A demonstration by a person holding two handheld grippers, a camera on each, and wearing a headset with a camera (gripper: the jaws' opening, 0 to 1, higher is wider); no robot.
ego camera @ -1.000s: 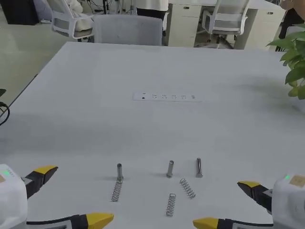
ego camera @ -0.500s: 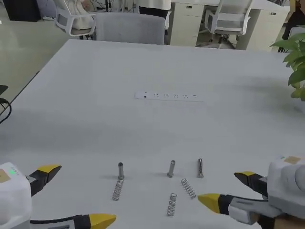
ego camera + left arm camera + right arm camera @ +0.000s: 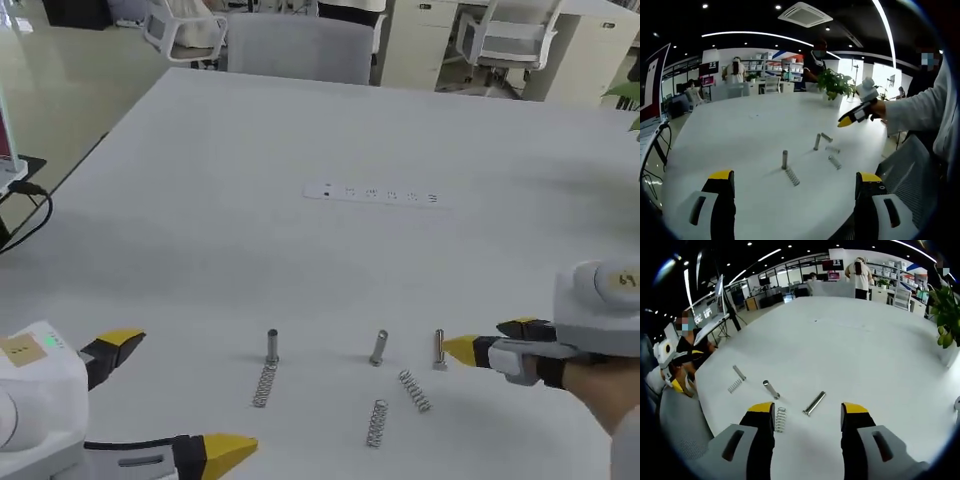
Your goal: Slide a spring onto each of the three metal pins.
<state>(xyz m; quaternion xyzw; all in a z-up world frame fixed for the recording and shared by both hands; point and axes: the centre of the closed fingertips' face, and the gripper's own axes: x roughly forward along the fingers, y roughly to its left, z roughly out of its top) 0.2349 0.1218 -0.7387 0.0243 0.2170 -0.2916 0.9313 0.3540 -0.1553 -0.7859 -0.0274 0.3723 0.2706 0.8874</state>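
Head view: three slim silver metal pins (image 3: 379, 347) in a row on the white tabletop (image 3: 300, 260), with coiled springs (image 3: 377, 422) just before them.
The pins stand upright and the springs lie flat. The left hand-held gripper (image 3: 180, 392) gapes wide, and the right hand-held gripper (image 3: 483, 338) is parted and empty beside the rightmost pin.

White table (image 3: 200, 180) w/ 3 pins (image 3: 379, 347), 3 springs (image 3: 376, 423), socket strip (image 3: 371, 194).
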